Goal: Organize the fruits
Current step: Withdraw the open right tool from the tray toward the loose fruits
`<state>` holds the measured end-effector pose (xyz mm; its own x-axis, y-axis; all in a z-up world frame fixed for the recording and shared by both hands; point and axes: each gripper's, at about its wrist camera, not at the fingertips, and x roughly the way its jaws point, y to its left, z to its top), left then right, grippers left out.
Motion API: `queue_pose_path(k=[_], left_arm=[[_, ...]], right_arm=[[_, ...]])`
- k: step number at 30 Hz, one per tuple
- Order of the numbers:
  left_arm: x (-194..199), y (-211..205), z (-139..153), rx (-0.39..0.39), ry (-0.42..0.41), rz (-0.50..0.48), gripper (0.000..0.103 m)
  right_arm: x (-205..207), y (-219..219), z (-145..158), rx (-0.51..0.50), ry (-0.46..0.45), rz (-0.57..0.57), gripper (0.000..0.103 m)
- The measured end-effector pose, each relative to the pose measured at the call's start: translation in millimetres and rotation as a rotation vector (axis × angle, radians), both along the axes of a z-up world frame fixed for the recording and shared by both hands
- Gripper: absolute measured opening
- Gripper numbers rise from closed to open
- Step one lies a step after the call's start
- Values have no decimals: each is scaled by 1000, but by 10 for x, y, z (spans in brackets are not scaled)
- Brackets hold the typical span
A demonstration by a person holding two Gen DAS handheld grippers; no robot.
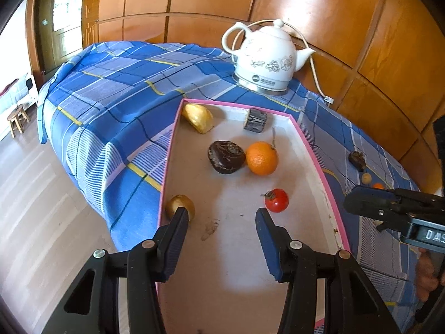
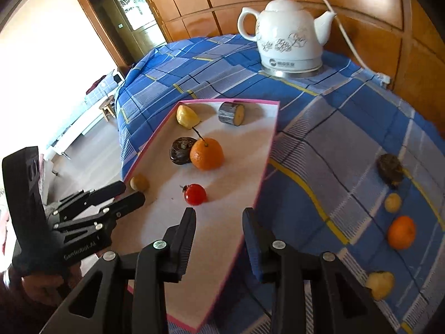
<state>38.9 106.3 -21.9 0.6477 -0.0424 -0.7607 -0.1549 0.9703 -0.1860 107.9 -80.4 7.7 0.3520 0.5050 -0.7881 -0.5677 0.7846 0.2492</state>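
1. Right wrist view: a shallow pink-rimmed tray (image 2: 271,150) lies on the blue plaid surface (image 2: 319,167), holding a glossy orange (image 2: 207,153), a small red tomato (image 2: 195,194), a dark brown round fruit (image 2: 181,149), a yellow wedge (image 2: 187,116) and a cut grey-skinned piece (image 2: 231,113).
2. Right tongs (image 2: 219,222) stand apart, empty, over the tray's right rim.
3. Left tongs (image 1: 222,222) are apart above the tray floor, gripping nothing.
4. On the cloth, right of the tray, lie a second orange (image 2: 401,232), two pale yellowish pieces and a dark fruit (image 2: 390,170).
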Motion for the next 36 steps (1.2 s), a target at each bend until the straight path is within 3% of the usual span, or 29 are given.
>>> queue_pose_path(k=[5,24,36], left_arm=[[-7,-114,65,22,-14,-29,51],[-10,-387,192,80,-33,-102,51],[-5,-544,207,107,-29,-134,51]], right_arm=[[-118,-204,73,-47,-47,-5,35],[-211,-913,40,-137,-77,-88,35],[-162,-1603,79,-223,-111,-215,35]])
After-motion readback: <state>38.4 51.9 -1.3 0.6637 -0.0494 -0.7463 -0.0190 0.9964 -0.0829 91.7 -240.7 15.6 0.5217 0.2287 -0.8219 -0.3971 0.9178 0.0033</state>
